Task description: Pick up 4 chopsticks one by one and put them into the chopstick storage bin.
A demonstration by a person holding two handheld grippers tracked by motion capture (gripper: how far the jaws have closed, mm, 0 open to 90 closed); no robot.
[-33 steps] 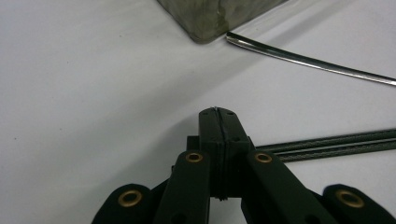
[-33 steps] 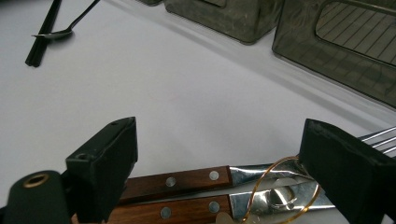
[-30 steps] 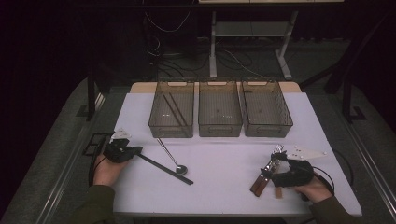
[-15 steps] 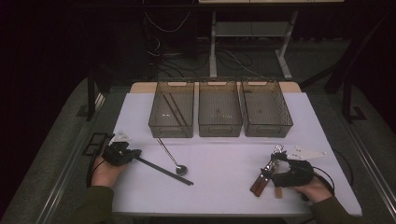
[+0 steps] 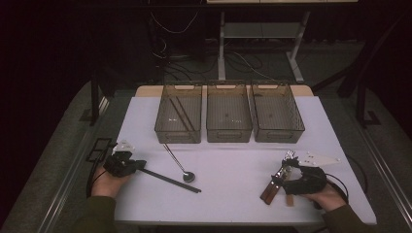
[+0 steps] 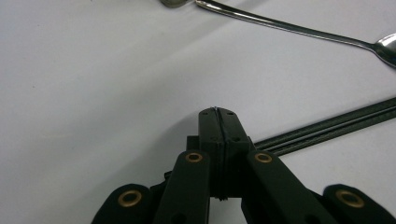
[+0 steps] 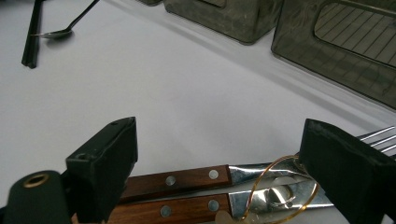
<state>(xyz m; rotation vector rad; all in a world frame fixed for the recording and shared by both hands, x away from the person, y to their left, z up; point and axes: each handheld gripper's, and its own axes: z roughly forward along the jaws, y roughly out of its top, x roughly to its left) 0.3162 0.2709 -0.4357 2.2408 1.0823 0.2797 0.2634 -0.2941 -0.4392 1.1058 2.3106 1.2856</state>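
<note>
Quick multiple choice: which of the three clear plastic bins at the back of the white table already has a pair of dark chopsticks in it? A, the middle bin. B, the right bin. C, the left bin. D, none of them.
C: in the high view, a pair of dark chopsticks lies diagonally inside the left clear plastic bin, while the middle bin and right bin hold no chopsticks.

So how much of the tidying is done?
Barely started. One pair of chopsticks already lies in the left bin. The left gripper, shut, sits by another pair; the right gripper is open over two wooden-handled forks. The spoon waits.
</note>
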